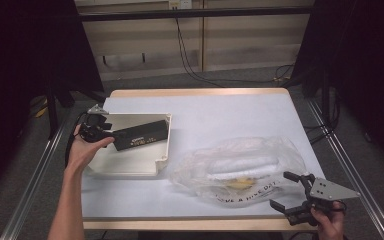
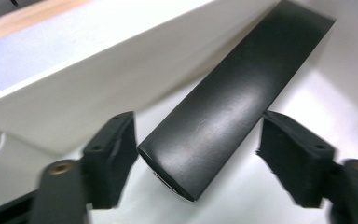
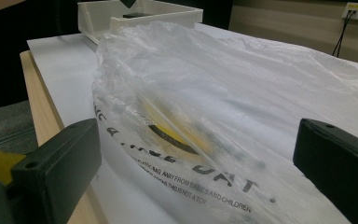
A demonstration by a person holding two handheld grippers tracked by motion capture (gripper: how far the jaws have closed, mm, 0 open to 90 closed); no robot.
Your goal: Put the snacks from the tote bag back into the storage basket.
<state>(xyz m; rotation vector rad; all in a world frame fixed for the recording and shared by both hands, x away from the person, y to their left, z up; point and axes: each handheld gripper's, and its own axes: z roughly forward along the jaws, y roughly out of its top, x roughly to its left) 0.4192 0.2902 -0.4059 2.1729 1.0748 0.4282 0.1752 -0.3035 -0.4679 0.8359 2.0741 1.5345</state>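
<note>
A: Black box (image 1: 141,134) lies slanted in the white tray (image 1: 161,161), table's left side. Left gripper (image 2: 193,154) straddles its near end, jaws apart, probably not touching.

B: Centre, then close squarely. Right gripper (image 1: 286,188) waits wide by the plastic bag (image 1: 240,167).

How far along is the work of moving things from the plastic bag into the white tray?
Done: a black box lies in the white tray. In hand: the left gripper has its jaws on either side of the box, with gaps showing, so it seems released. Left: the plastic bag appears to hold white and yellow items; the right gripper waits open beside it.
</note>
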